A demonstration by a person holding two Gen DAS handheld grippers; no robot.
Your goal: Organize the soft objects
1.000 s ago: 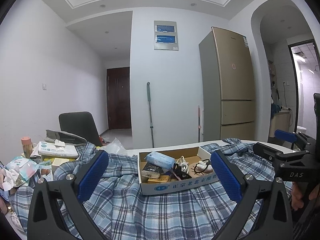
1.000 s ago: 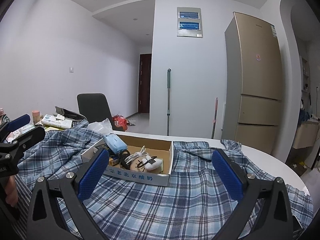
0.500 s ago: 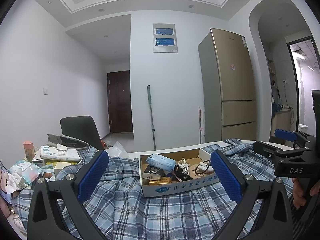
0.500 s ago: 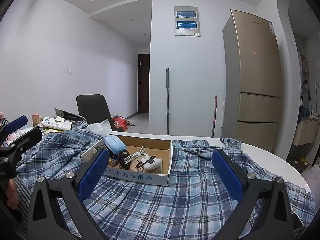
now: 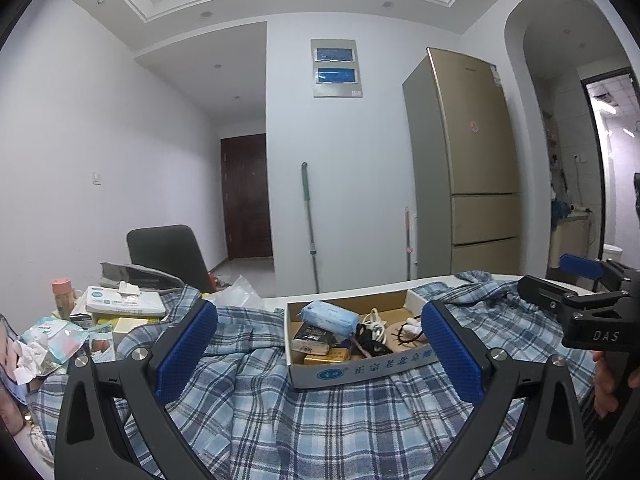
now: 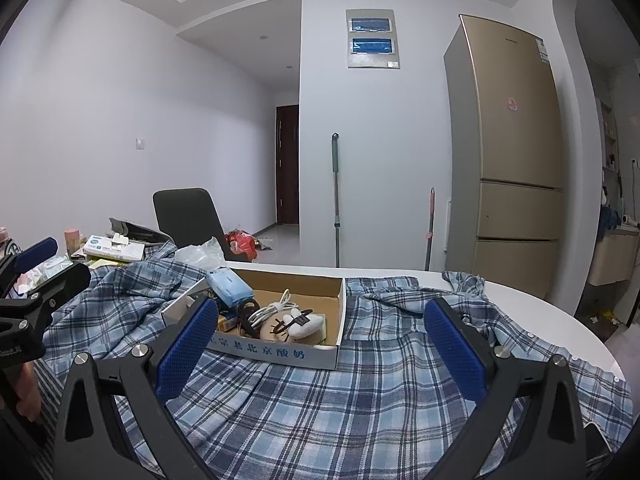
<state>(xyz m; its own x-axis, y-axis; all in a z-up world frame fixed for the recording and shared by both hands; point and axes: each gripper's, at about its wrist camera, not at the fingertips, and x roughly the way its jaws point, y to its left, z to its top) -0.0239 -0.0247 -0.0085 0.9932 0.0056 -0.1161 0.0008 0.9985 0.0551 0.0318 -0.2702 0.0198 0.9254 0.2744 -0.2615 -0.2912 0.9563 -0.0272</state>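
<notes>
A blue plaid shirt [image 5: 320, 420] lies spread over the white table; it also shows in the right wrist view [image 6: 360, 408]. A shallow cardboard box [image 5: 360, 372] sits on the shirt and holds a blue tissue pack [image 5: 329, 316], cables and small items; the box also shows in the right wrist view [image 6: 276, 354]. My left gripper [image 5: 320, 356] is open and empty, above the shirt in front of the box. My right gripper [image 6: 322, 344] is open and empty, above the shirt near the box's front. Each gripper shows at the edge of the other's view.
Clutter with a tissue box [image 5: 124, 300], a bottle [image 5: 62, 296] and packets lies at the table's left. A black chair [image 5: 168, 252] stands behind it. A gold fridge [image 5: 464, 160] and a mop [image 5: 310, 224] stand by the far wall. The table's white edge [image 6: 560, 320] curves at right.
Both grippers have tilted up slightly, so the table and box sit lower in view. Both stay open and empty.
</notes>
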